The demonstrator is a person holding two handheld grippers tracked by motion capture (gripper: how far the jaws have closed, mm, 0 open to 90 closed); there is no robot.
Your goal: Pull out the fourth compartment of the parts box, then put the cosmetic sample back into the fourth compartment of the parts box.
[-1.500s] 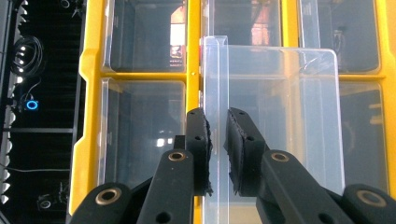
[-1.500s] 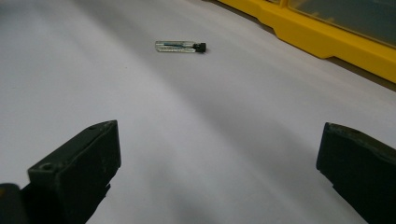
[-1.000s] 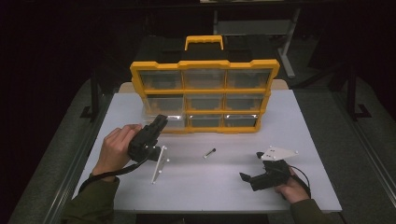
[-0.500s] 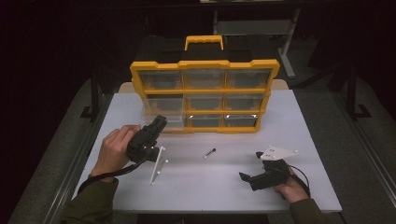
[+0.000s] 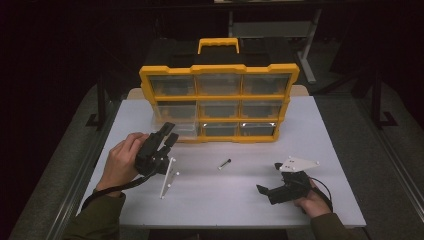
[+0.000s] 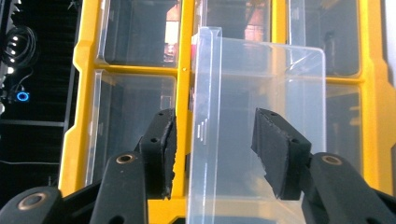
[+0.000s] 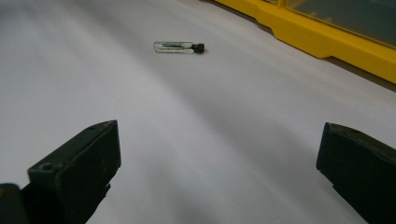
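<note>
A yellow organiser case stands upright at the back of the white table, with clear bins in its compartments. One clear bin is pulled out at the lower left. My left gripper points at it. In the left gripper view its jaws have just been opening, and my left gripper stands open with the edge wall of the clear bin between its pads, untouched. A small glass vial with a black cap lies on the table. My right gripper rests open to the right of it, pointing at the vial.
The organiser's yellow base rail runs along the far right of the right gripper view. A black case with a yellow handle sits behind the organiser. Dark floor and metal frames surround the table.
The left gripper's jaws have spread apart at the pulled-out bin. Both hands have stayed where they were, and the vial has not moved.
</note>
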